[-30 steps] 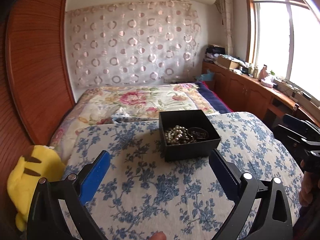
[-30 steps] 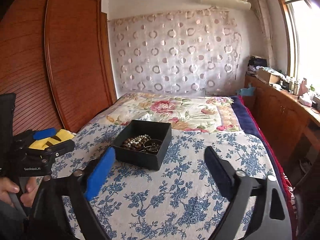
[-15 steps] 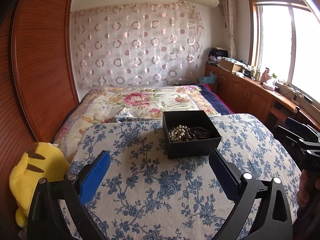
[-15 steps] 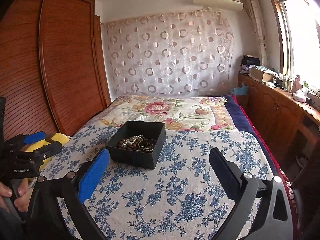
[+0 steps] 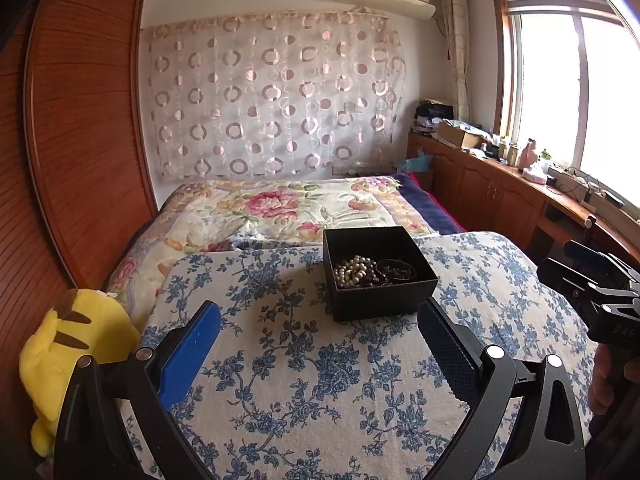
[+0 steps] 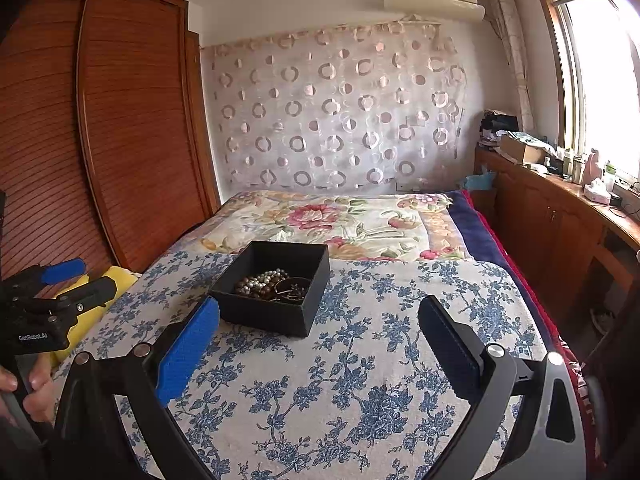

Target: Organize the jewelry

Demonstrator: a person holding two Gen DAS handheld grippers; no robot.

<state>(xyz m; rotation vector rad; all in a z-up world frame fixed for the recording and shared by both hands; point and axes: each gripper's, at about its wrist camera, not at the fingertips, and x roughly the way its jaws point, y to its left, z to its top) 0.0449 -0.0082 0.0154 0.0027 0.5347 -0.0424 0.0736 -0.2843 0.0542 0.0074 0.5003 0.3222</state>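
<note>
A black open box (image 5: 378,298) sits on the blue-flowered cloth on the bed; it also shows in the right wrist view (image 6: 276,314). Inside lie a pearl necklace (image 5: 354,272) and a dark beaded bracelet (image 5: 396,270), also visible in the right wrist view as pearls (image 6: 258,282) and bracelet (image 6: 294,288). My left gripper (image 5: 318,320) is open and empty, held above the cloth short of the box. My right gripper (image 6: 318,322) is open and empty, also short of the box, to its right.
A yellow plush toy (image 5: 68,344) lies at the bed's left edge by the wooden wardrobe (image 6: 100,128). A floral quilt (image 5: 288,208) covers the far bed. A wooden counter (image 5: 520,192) with clutter runs under the window at right.
Both grippers have pulled back and risen slightly; the box looks a little farther and lower in both views. Jaws stay open and empty.
</note>
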